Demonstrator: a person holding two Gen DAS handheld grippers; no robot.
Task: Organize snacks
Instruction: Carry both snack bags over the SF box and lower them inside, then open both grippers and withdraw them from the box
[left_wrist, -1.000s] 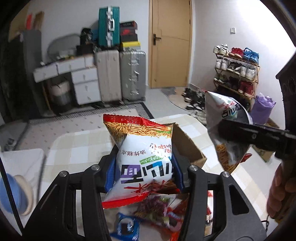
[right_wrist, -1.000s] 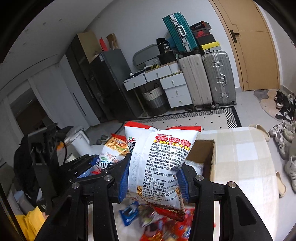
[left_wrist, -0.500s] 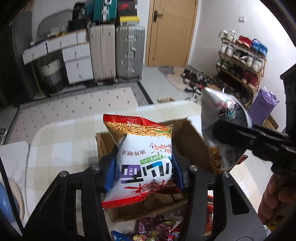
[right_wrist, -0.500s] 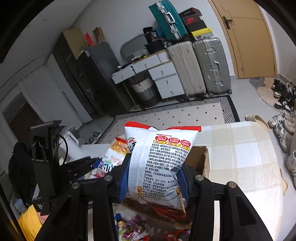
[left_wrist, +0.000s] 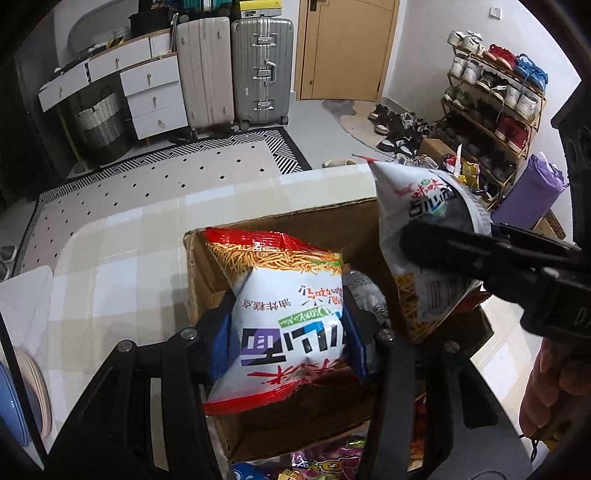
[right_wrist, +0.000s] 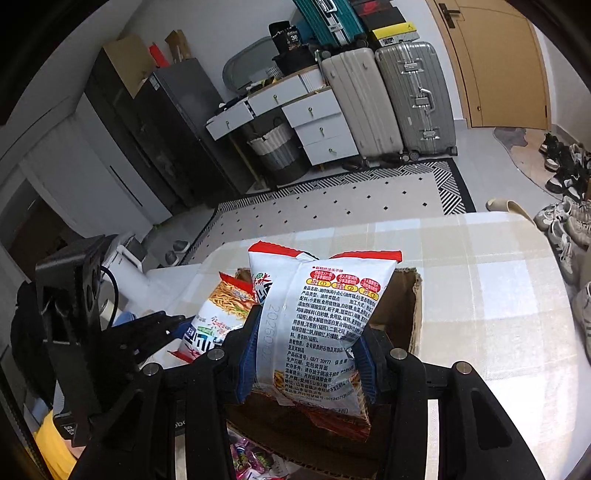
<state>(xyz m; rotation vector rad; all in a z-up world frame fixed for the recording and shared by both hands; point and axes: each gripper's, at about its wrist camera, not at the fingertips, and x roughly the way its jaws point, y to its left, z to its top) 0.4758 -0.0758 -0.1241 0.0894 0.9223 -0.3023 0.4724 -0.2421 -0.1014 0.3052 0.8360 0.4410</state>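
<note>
Gripping noodle-snack bag (left_wrist: 288, 317) | label upside-down | second bag (right_wrist: 325, 325) stamped 2026

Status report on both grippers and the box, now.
Left gripper shut on a noodle snack bag. Right gripper shut on a second bag. Both over the open cardboard box. Nothing blocking the opening.

Both views were bright and evenly lit, with soft indoor light and no hard shadows. The white wall (left_wrist: 436, 44) by the door (left_wrist: 343, 48) was washed out near the top right of the left view. Fisheye bending curved the suitcases (right_wrist: 388, 99) and the rug (right_wrist: 332, 199), and black vignette filled the corners. Print on the bags (right_wrist: 325, 317) read sharp; nothing showed motion blur. The bench (right_wrist: 480, 280) looked pale, slightly overexposed.
</note>
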